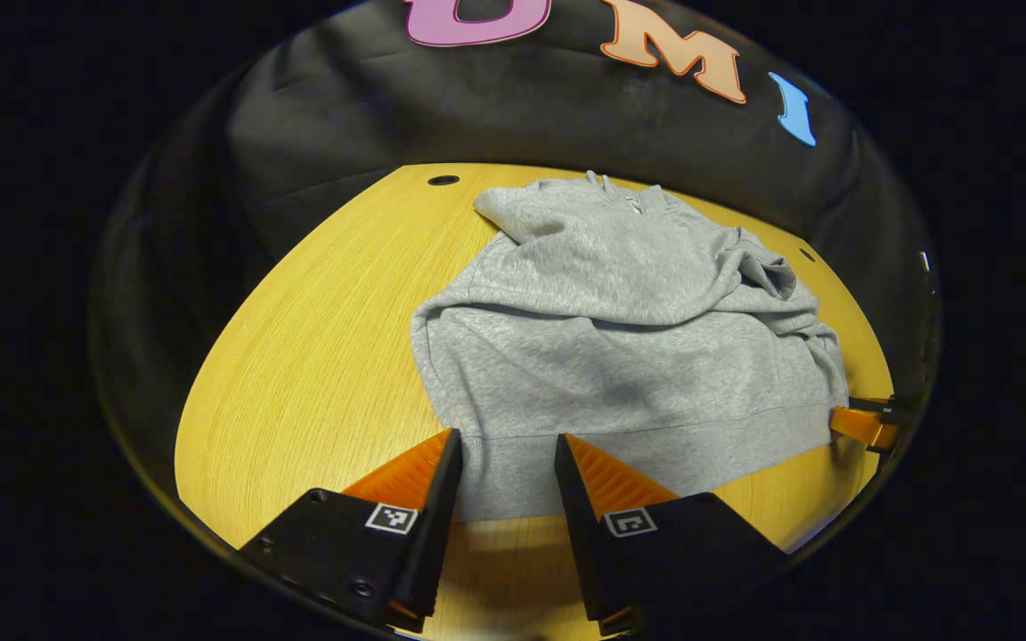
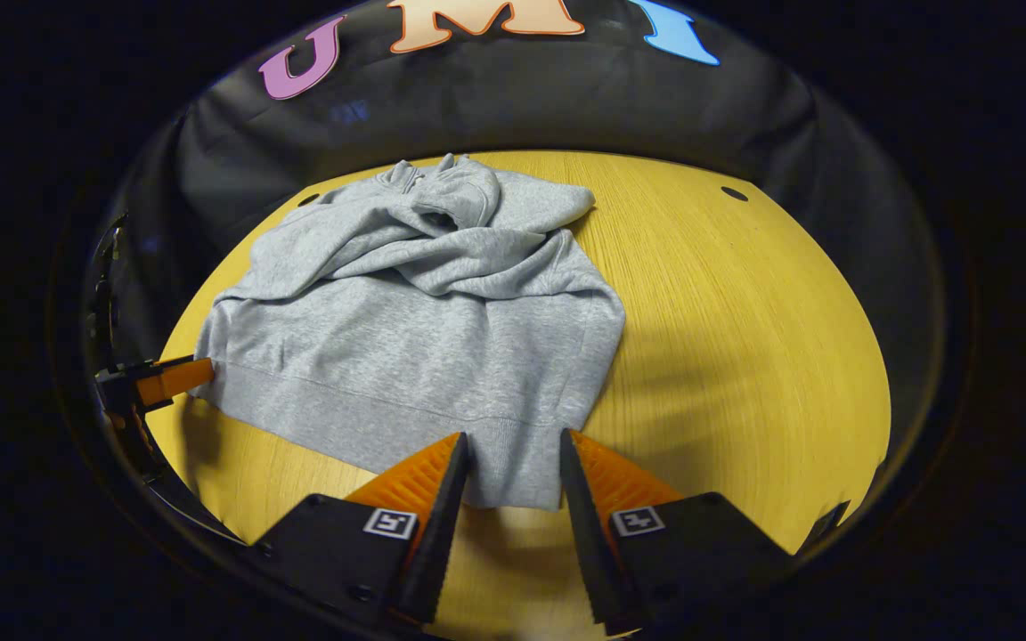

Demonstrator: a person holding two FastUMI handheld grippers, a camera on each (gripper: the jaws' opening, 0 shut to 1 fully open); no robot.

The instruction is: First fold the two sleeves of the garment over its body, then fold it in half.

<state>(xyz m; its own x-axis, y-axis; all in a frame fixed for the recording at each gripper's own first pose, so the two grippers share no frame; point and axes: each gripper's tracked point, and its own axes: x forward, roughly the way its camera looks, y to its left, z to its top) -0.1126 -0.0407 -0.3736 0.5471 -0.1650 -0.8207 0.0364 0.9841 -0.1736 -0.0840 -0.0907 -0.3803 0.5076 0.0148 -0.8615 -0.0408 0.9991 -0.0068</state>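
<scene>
A grey hooded sweatshirt [image 1: 620,356] lies flat on the yellow wooden table [image 1: 317,356], hood at the far side. Both sleeves lie folded across its chest in a bunched heap [image 2: 442,240]. My left gripper [image 1: 506,436] is open, its fingers straddling the near-left corner of the hem band without pressing it. My right gripper [image 2: 513,436] is open too, straddling the sweatshirt's [image 2: 424,338] near-right hem corner. In the left gripper view, one of the right gripper's fingers [image 1: 865,425] shows at the far right hem edge. One of the left gripper's fingers [image 2: 166,381] shows at the left in the right gripper view.
The round table [image 2: 745,338] has bare wood to the left and right of the garment. Small dark holes [image 1: 443,180] [image 2: 733,193] sit near its far rim. The black cloth wall hangs close behind the table.
</scene>
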